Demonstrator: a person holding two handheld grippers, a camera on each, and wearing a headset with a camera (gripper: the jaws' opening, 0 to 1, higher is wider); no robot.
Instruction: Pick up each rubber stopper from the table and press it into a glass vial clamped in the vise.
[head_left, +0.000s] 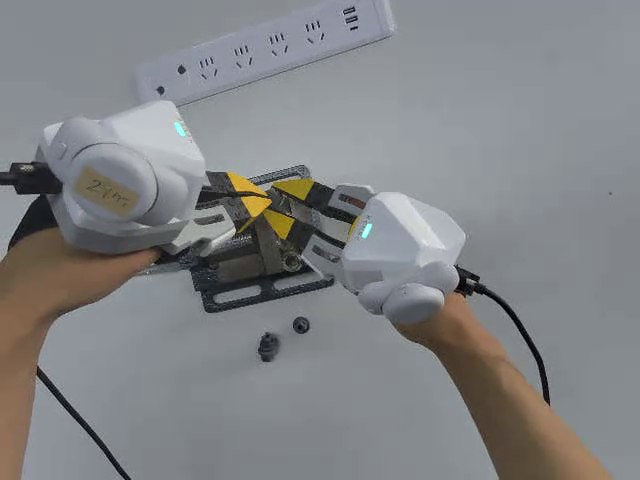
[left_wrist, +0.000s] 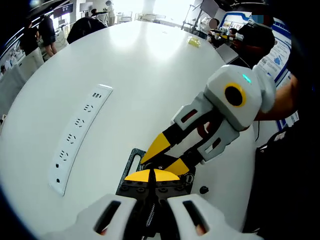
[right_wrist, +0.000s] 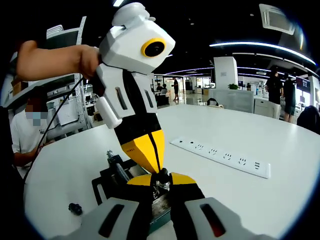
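My left claw (left_wrist: 151, 176) is closed, its yellow tips pressed together with nothing between them that I can see. The tips sit right on top of a dark stopper (right_wrist: 161, 173). My right claw (right_wrist: 161, 181) comes in from the other side with a jaw on each flank of that stopper. The jaws look to be touching it, but I cannot tell whether they truly pinch it or only fence it in. The vise (right_wrist: 112, 179) lies just below both sets of tips. The vial's mouth is hidden under the stopper and my jaws.

I judge this to be the pressing step. To do it well, I push straight down along the vial's axis with the closed left tips, centred on the stopper so it cannot cock to one side. I keep the right jaws only as a light guide and ease the force in, since glass in a vise may crack.

Two more stoppers (head_left: 267, 347) (head_left: 301, 324) lie on the table (head_left: 500, 150), on my side of the vise, near the right claw's body.
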